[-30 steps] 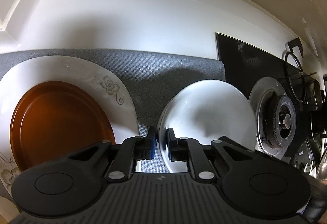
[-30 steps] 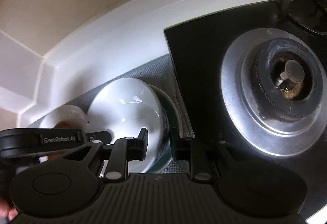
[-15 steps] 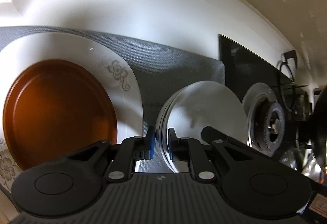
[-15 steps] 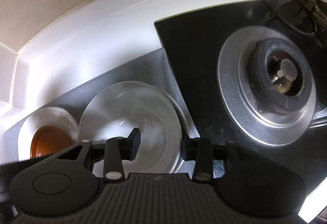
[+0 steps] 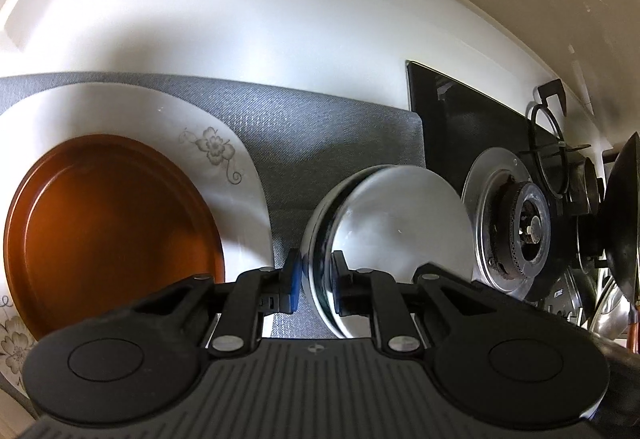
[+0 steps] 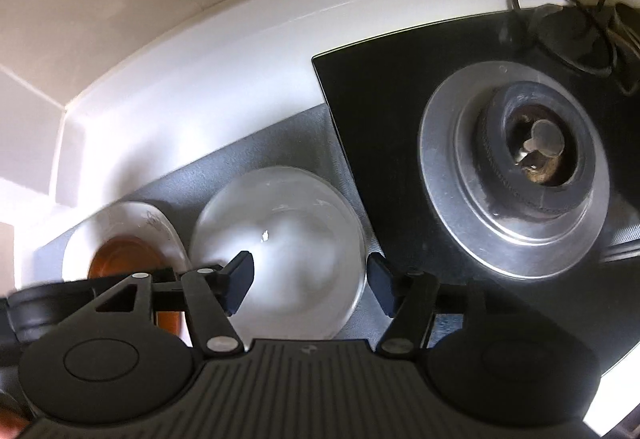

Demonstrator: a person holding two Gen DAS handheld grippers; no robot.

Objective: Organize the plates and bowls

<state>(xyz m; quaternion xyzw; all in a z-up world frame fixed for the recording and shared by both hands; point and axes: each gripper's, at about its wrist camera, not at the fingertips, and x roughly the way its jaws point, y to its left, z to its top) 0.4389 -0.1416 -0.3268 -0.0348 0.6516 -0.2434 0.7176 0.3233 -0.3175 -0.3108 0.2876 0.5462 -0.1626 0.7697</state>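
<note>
Bench [image 5: 240,19]: white, fills the upper frame. Grey woven mat [image 5: 332,127] at centre, lying on it. On the mat: white floral plate [image 5: 240,175] at left, glass bowl [image 5: 400,223] at centre right. Black glass hob [image 5: 452,127] at right, beside the mat's edge.

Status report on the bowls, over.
Left hand-held gripper clamped on bowl rim. Right hand-held gripper opening, pads clear of it. Stove burner close alongside.

I saw grey mat [image 5: 320,127] on white counter [image 5: 200,27], w/ black hob [image 6: 400,111] & 1 burner [image 6: 536,147] alongside.
</note>
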